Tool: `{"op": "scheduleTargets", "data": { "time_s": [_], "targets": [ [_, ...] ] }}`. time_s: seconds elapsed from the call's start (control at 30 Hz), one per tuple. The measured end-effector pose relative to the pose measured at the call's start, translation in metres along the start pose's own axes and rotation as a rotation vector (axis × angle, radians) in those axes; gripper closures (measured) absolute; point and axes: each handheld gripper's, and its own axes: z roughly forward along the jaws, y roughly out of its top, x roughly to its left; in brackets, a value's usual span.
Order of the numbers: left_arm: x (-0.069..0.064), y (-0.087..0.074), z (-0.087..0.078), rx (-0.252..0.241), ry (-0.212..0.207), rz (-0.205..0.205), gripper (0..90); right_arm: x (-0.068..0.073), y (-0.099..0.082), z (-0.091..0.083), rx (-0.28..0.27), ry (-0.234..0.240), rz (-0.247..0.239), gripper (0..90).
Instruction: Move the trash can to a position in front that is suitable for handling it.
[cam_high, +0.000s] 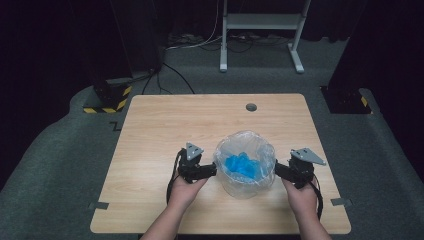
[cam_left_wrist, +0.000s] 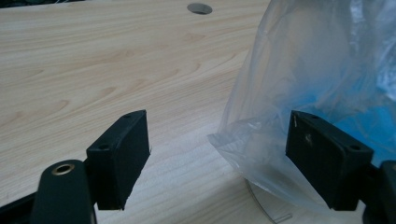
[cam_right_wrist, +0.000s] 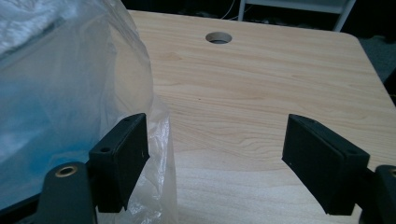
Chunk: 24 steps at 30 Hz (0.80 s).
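Note:
A clear plastic bag (cam_high: 245, 162) stands open-mouthed on the wooden table (cam_high: 165, 125), with blue pieces (cam_high: 242, 165) inside. My left gripper (cam_high: 214, 170) sits at the bag's left side and my right gripper (cam_high: 277, 169) at its right side. In the left gripper view the left gripper (cam_left_wrist: 217, 144) is open; a fold of the bag (cam_left_wrist: 317, 70) lies between the jaws, close to the right one. In the right gripper view the right gripper (cam_right_wrist: 215, 149) is open too, and the bag's film (cam_right_wrist: 60, 84) hangs around the left jaw. Neither pair of pads presses the plastic.
A round cable hole (cam_high: 251, 107) sits near the table's far edge. Beyond the table, a white stand (cam_high: 260, 22) and cables lie on the grey floor, with black-yellow striped bases (cam_high: 107, 102) at the left. Bare wood stretches ahead of both grippers.

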Motion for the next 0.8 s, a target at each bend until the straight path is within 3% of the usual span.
{"op": "scheduleTargets", "data": {
  "time_s": [0.1,0.27,0.37,0.5,0.67,0.8],
  "targets": [
    [0.006,-0.003,-0.002,-0.008,-0.012,0.006,15.1,-0.001,-0.001,-0.004,-0.022,0.001,0.002,17.9],
    [0.012,-0.007,-0.012,-0.024,-0.001,-0.003,15.1,-0.003,0.002,-0.018,-0.071,0.004,0.004,17.6],
    [0.013,-0.006,-0.020,-0.043,0.005,-0.002,14.8,0.000,0.001,-0.024,-0.081,0.010,-0.022,17.0],
    [0.013,-0.002,-0.031,-0.094,0.013,0.006,14.8,0.003,0.007,-0.033,-0.122,0.001,-0.035,16.4],
    [0.016,0.006,-0.045,-0.183,0.010,0.022,14.7,0.003,0.015,-0.046,-0.205,-0.002,-0.005,14.0],
    [0.013,0.010,-0.054,-0.255,-0.007,0.032,14.7,0.007,0.021,-0.057,-0.272,-0.001,-0.025,14.0]
  ]
}}
